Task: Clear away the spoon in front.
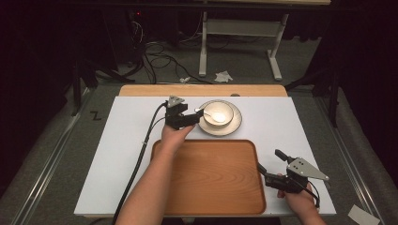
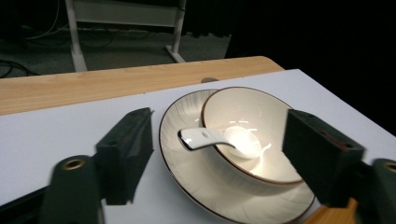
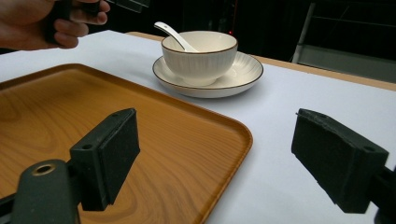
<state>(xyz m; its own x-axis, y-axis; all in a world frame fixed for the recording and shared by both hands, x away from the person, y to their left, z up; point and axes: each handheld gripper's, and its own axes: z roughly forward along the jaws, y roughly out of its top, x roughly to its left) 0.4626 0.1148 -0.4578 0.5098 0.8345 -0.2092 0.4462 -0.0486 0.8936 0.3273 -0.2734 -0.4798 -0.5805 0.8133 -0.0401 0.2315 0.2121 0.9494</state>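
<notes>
Your left gripper hovers with jaws wide apart, empty, just beside the saucer carrying the bowl and spoon. Your right gripper, jaws wide, empty, sits by the wooden tray on the desk.

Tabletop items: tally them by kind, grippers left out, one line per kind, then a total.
Bowl: 1
Saucer under the bowl: 1
Spoon resting in the bowl: 1
Wooden tray: 1
Total: 4
</notes>
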